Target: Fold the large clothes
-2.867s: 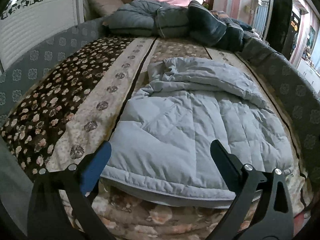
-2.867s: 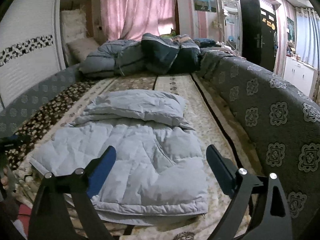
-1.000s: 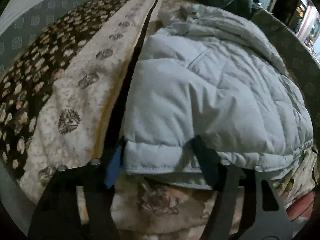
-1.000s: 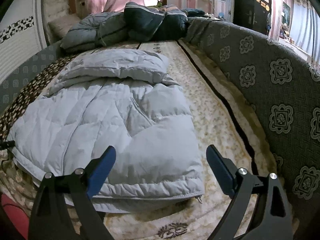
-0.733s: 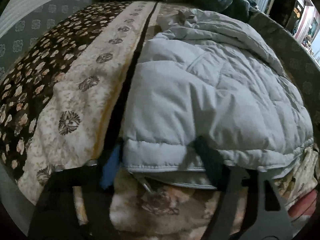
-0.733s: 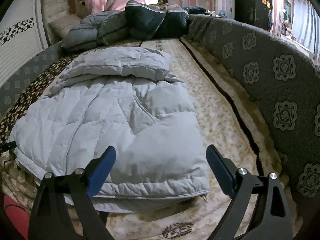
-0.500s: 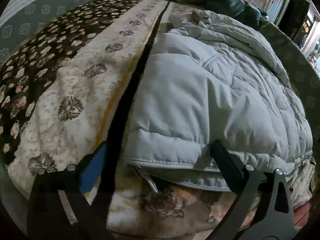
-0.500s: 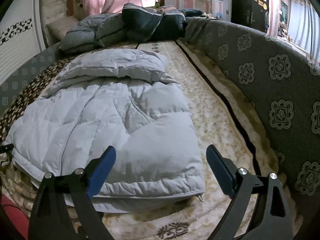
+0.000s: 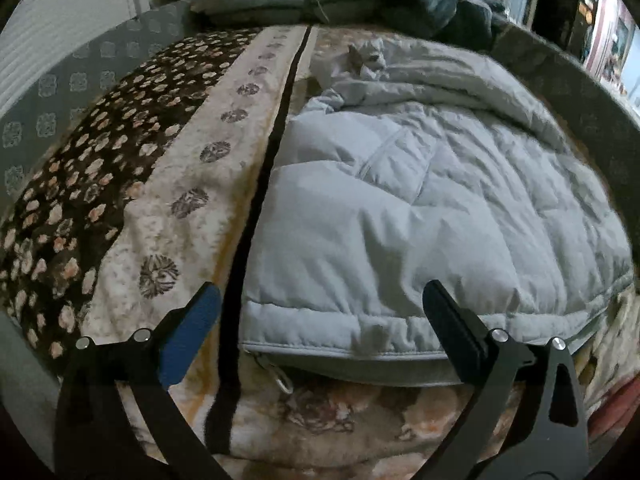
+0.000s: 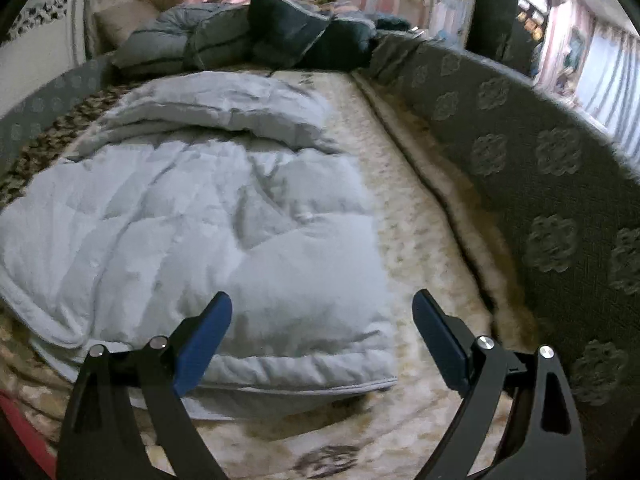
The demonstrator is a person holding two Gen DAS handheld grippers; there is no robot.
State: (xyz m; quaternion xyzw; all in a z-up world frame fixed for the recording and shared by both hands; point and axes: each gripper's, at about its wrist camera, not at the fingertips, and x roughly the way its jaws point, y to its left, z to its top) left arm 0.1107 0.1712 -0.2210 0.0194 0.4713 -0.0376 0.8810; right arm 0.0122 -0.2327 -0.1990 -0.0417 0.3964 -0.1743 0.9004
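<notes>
- Two grippers are in play, and both stand spread wide with nothing between their fingers: our left gripper (image 9: 320, 304) hovers over the near hem of the down jacket (image 9: 400, 208), our right gripper (image 10: 322, 312) over the jacket's near right corner.
- A second ago the left gripper had its fingers down around the hem's left corner, dug into the padding; now it sits back and higher, fingers clear of the fabric. We read that as a release after tugging or squaring that corner, not as the start of a lift.
- From the left wrist view the hem lies fairly straight across, its left edge running along the dark stripe (image 9: 256, 184) of the bedspread (image 9: 160, 184), with a zipper pull (image 9: 282, 380) poking out beneath.
- The jacket rests flat on the bed, body toward us, and its far end is already turned back into a thick roll; the right wrist view shows that folded part (image 10: 224, 108) lying across the top.
- The right gripper has kept its open stance over the last seconds, only drifting closer to the corner.
- Our judgement: the bottom edge is now tidy, so the next fold likely means pinching both near corners and carrying the hem up toward the folded top. The puffy filling may spring back or slip from a shallow pinch.
- Beyond the jacket, a heap of darker bedding (image 10: 256, 36) sits well apart at the head of the bed.
</notes>
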